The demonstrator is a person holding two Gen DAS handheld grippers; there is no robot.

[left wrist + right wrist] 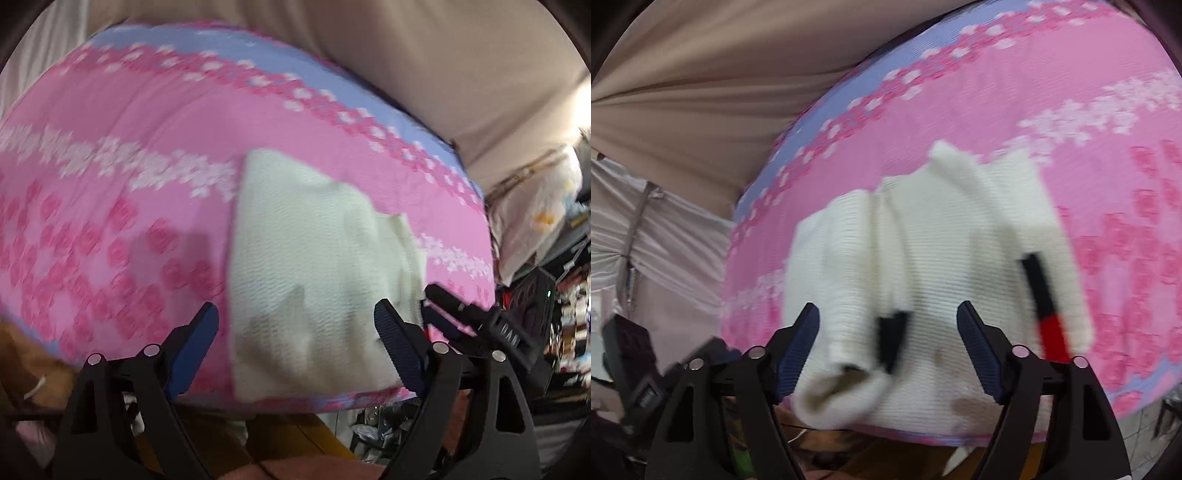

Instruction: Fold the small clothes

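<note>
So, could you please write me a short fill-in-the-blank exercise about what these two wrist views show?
1. The white knitted garment lies on a mat whose main colour is ____.
2. The left tongs and the right tongs both have their jaws ____.
3. The ribbed pads on the inner faces of the tongs are ____ in colour.
4. Along the edge of the mat runs a border coloured ____.

Missing words: pink; open; blue; light blue
</note>
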